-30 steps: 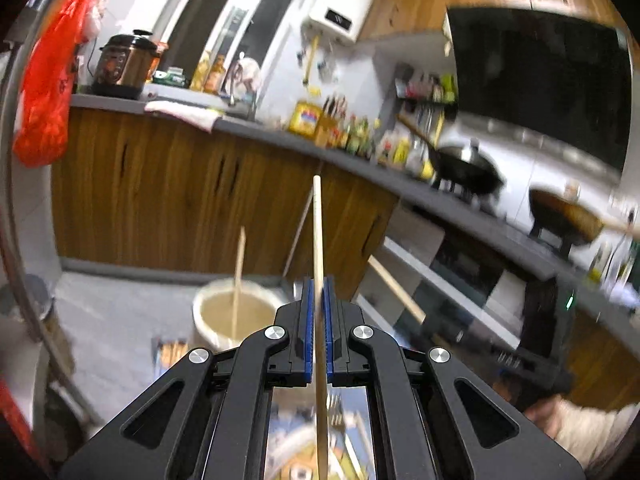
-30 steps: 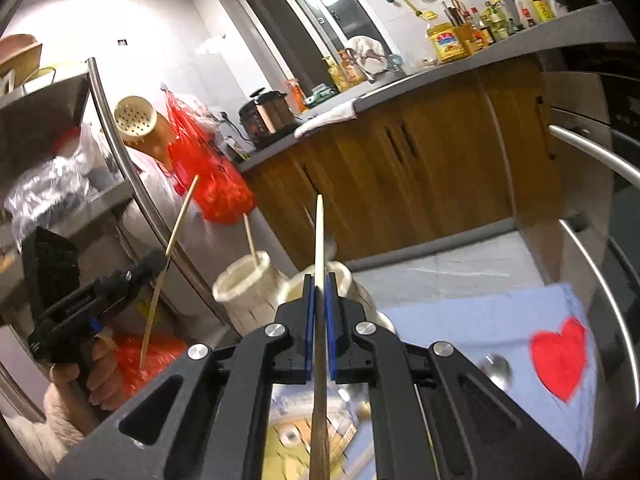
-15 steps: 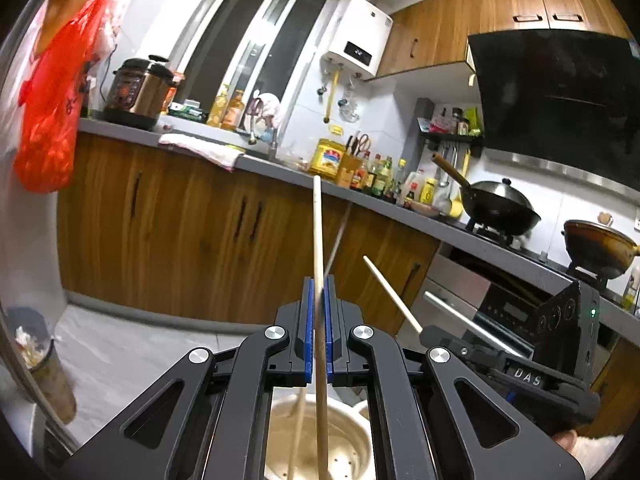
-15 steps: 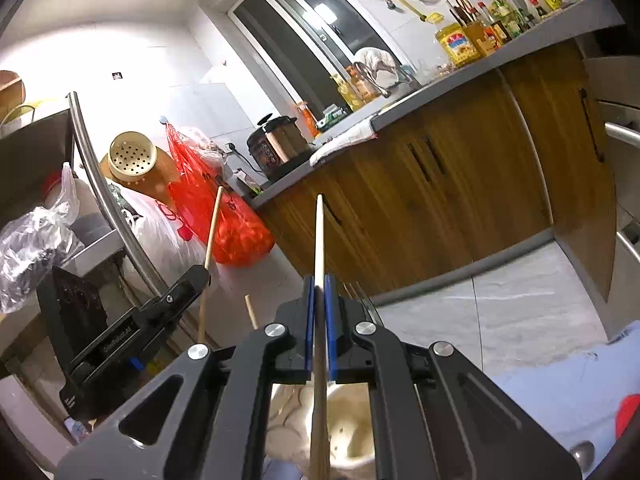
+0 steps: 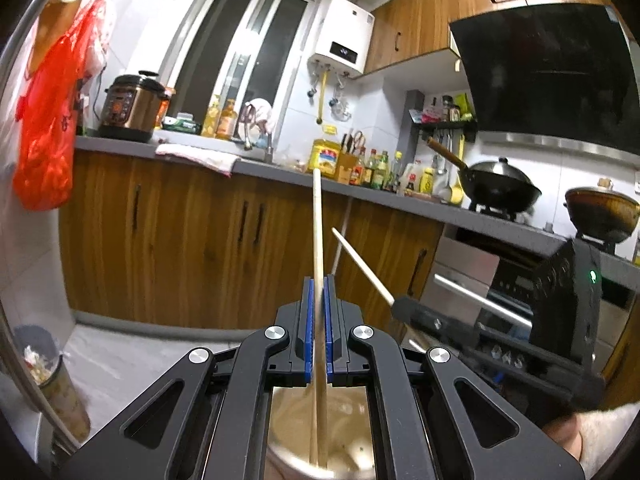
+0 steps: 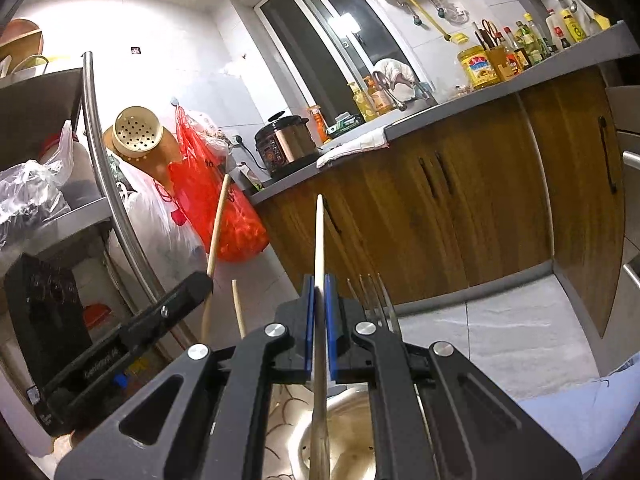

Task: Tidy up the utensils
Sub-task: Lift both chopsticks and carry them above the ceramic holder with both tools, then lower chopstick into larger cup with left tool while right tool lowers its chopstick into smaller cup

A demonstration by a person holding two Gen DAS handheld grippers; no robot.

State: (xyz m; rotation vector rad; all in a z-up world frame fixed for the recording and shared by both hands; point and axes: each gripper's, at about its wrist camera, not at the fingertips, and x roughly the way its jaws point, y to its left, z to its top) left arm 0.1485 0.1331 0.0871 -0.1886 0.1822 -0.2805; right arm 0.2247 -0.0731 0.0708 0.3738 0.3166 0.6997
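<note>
Lowering chopsticks into holders: left hand-held gripper (image 5: 317, 328) clamping one chopstick (image 5: 317, 232), right hand-held gripper (image 6: 319, 328) clamping another chopstick (image 6: 319, 240); next, unclamp over the holder (image 5: 344, 436).

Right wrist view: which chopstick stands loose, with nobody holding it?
The short chopstick left of centre. The centre one sits in the right hand-held gripper; the long slanted one in the left.

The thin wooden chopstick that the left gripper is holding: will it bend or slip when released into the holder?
The chopstick looks straight between the left gripper pads, so probably stiff. Thin and smooth, it could slide quickly. Its lower end already points into the holder, so it likely drops in and leans.
</note>
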